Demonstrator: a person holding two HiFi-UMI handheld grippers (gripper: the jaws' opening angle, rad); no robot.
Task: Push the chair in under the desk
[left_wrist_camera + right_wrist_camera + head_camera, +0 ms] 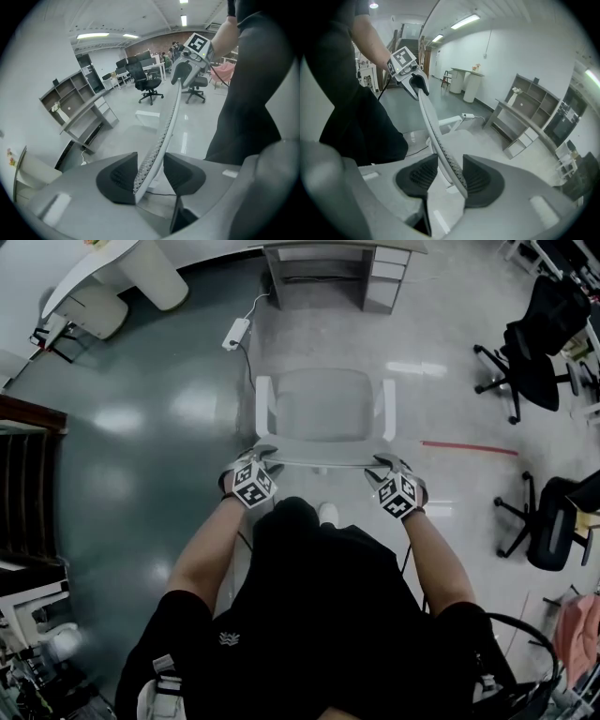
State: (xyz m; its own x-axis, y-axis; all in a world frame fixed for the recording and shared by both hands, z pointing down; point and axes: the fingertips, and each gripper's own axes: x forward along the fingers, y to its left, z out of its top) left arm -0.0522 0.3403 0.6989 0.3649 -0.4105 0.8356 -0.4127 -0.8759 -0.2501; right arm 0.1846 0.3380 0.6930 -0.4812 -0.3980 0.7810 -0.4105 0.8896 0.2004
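A white chair [323, 404] with two armrests stands on the floor in front of me, facing a grey desk [328, 259] at the far side. My left gripper [265, 454] holds the left end of the backrest's top rim [166, 126], and its jaws close round the perforated edge. My right gripper [382, 463] clasps the right end of the same rim [433, 131]. In each gripper view the rim runs up from between the pads to the other gripper. The desk also shows as grey shelving, in the left gripper view [86, 119] and in the right gripper view [520, 122].
A white power strip [235, 332] with its cable lies on the floor left of the desk. Black office chairs [530, 352] [553, 521] stand at the right, near a red tape line [469, 447]. A white counter [141, 268] is far left, dark shelving [28, 484] nearer left.
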